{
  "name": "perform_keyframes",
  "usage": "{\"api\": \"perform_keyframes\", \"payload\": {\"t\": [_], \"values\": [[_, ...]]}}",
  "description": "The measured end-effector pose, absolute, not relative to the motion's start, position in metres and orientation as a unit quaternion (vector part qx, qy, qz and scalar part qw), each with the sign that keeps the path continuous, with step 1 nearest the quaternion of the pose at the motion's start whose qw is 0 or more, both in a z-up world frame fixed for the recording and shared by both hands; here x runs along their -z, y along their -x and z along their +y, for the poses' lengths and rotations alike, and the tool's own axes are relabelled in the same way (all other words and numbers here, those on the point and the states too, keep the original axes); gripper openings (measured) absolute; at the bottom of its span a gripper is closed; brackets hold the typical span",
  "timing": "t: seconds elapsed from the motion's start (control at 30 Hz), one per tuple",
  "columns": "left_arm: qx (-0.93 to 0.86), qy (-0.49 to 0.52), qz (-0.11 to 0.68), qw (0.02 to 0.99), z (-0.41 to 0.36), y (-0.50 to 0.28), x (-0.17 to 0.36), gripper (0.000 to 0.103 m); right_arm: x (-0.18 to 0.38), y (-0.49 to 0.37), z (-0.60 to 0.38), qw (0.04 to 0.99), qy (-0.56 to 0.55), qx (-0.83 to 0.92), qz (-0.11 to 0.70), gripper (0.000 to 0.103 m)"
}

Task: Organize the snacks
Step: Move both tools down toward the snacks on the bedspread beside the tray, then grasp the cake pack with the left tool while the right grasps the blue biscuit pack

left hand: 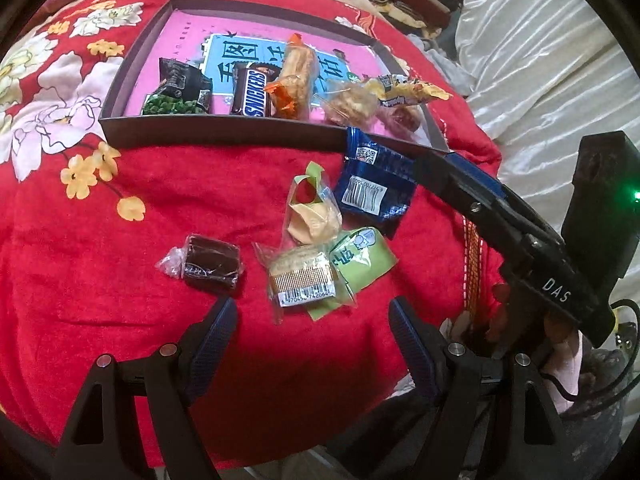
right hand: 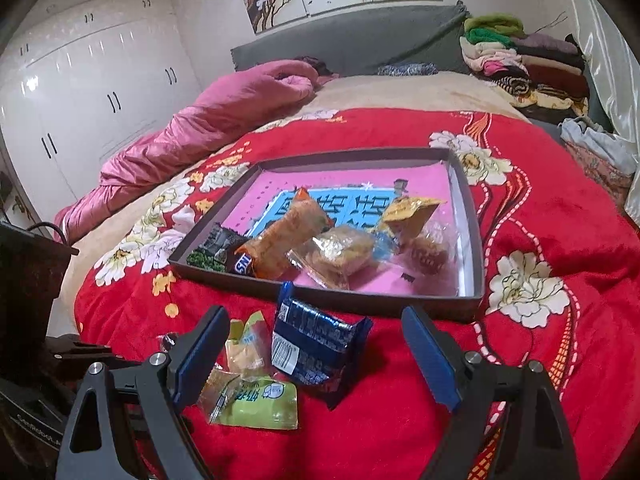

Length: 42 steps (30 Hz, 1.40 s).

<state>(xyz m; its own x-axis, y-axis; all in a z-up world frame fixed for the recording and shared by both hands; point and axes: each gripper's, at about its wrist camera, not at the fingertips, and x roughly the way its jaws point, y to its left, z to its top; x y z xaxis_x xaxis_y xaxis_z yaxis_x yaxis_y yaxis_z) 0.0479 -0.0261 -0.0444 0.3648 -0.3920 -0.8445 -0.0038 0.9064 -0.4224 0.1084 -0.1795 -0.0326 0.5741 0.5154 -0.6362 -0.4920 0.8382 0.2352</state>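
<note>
A: Left gripper pose?
B: Pitched steeply down over the red blanket on the bed. Jaws spread wide, nothing between them. The loose snacks lie just ahead of the tips.

A: Which snacks?
B: Brown wrapped cake near the left fingertip. Clear-wrapped wafer dead ahead, lying over the edge of a green packet. Beyond those, a yellow-green packet.

A: Right gripper?
B: Tilted down less than the left. Jaws wide apart, not pressing on anything. Blue packet lies on the blanket between the fingers and past the tips. In the left wrist view its body comes in from the right, tip next to that blue packet, with the person's hand behind it.

A: Tray?
B: Dark shallow box with a pink printed floor, on the blanket just past the loose pile. The blue packet's top corner is at its near wall; touching or not, I can't tell.

A: What's in it?
B: Green-pea bag, Snickers bar, orange-wrapped roll, a clear-wrapped pastry, a yellow packet, all along the near side.
</note>
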Motion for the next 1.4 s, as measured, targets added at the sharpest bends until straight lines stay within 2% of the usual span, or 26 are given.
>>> {"api": "perform_keyframes", "payload": {"t": [0.5, 0.7, 0.8, 1.07, 1.23, 1.4], "values": [[0.119, 0.198, 0.558, 0.797, -0.03, -0.054, 0.055, 0.079, 0.066, -0.131, -0.168, 0.857, -0.038, -0.283, 0.429, 0.086], [0.117, 0.204, 0.558, 0.796, -0.033, -0.061, 0.059, 0.079, 0.072, -0.134, -0.162, 0.852, -0.028, -0.292, 0.434, 0.068], [0.116, 0.207, 0.557, 0.796, -0.033, -0.062, 0.059, 0.079, 0.073, -0.135, -0.158, 0.853, -0.017, -0.294, 0.431, 0.056], [0.108, 0.213, 0.557, 0.796, -0.038, -0.07, 0.064, 0.077, 0.062, -0.129, -0.158, 0.858, -0.009, -0.309, 0.41, 0.051], [0.099, 0.218, 0.56, 0.793, -0.036, -0.073, 0.069, 0.05, 0.052, -0.126, -0.168, 0.863, -0.031, -0.316, 0.393, 0.051], [0.098, 0.22, 0.561, 0.792, -0.033, -0.074, 0.07, 0.046, 0.045, -0.126, -0.172, 0.867, -0.043, -0.321, 0.379, 0.051]]}}
